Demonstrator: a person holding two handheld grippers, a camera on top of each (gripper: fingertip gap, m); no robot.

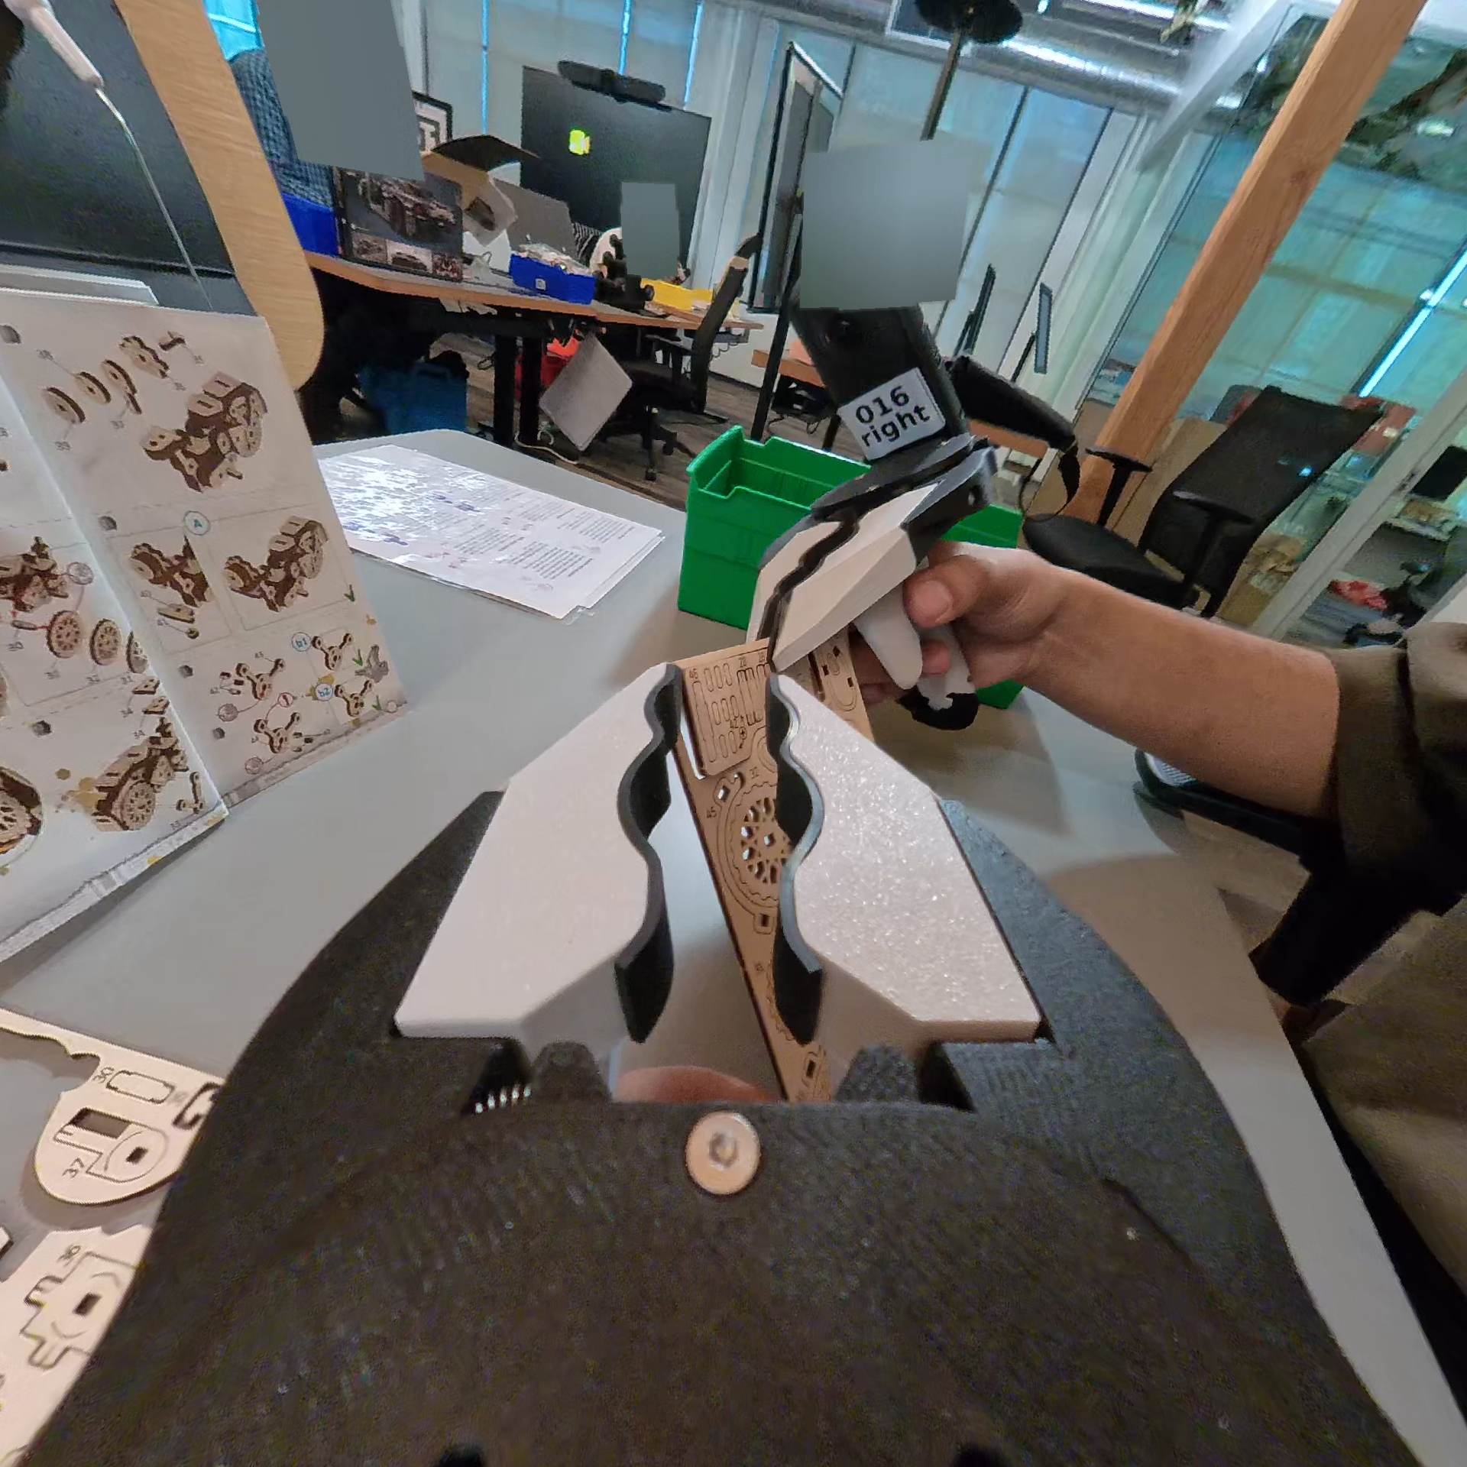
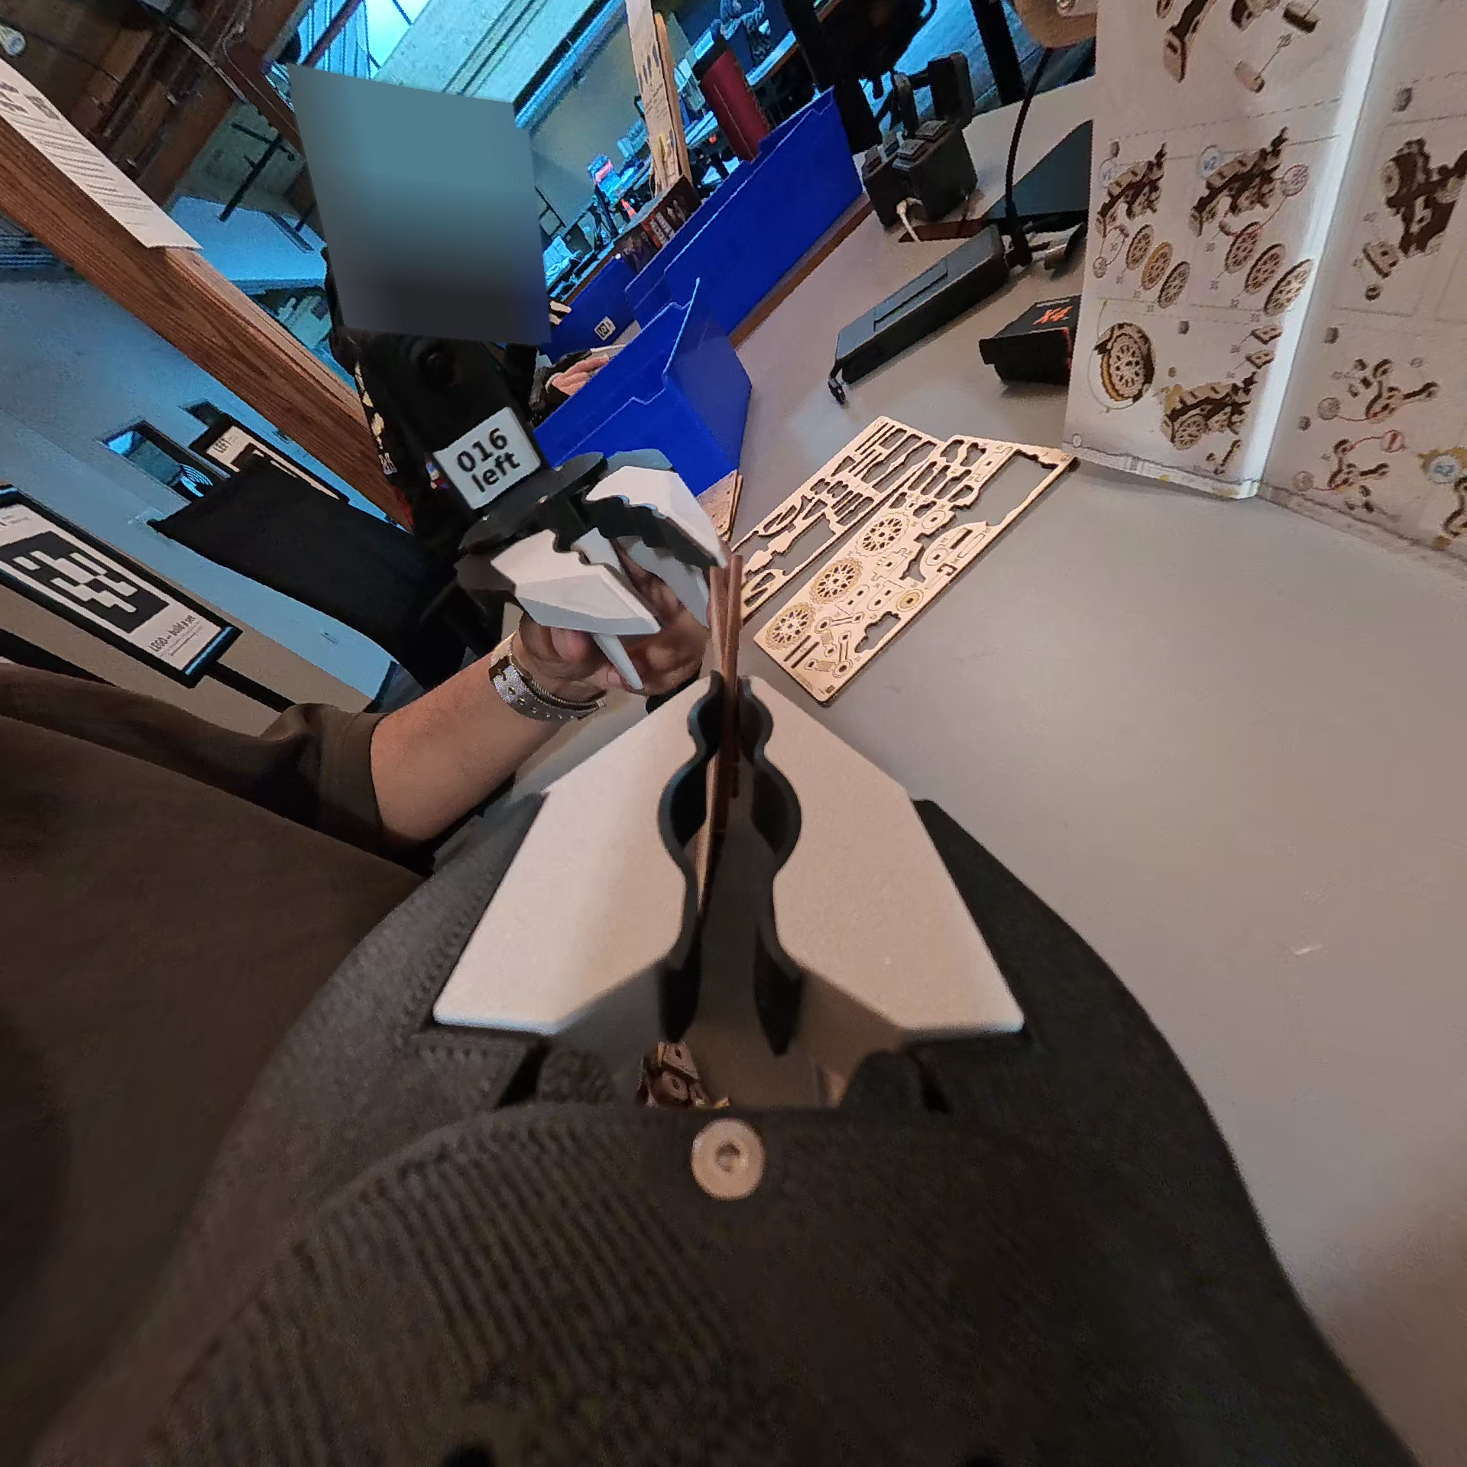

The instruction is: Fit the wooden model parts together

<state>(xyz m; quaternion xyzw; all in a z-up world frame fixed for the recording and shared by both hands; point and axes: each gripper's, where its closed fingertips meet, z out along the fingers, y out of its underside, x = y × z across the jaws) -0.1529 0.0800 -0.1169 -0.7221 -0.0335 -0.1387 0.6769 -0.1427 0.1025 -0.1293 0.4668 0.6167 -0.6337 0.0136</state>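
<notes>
The left gripper (image 1: 718, 698), white-fingered on a black body, fills the lower centre of its view, jaws gaping; the matching right gripper (image 2: 729, 698) sits pinched nearly closed at centre frame, its bare hand (image 1: 968, 615) at centre right, the sleeved forearm reaching the right edge

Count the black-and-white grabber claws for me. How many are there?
2. The left black-and-white two-finger gripper has its fingers on either side of the tan laser-cut wooden sheet. The right gripper pinches the same sheet's top edge. None seem hidden.
</notes>
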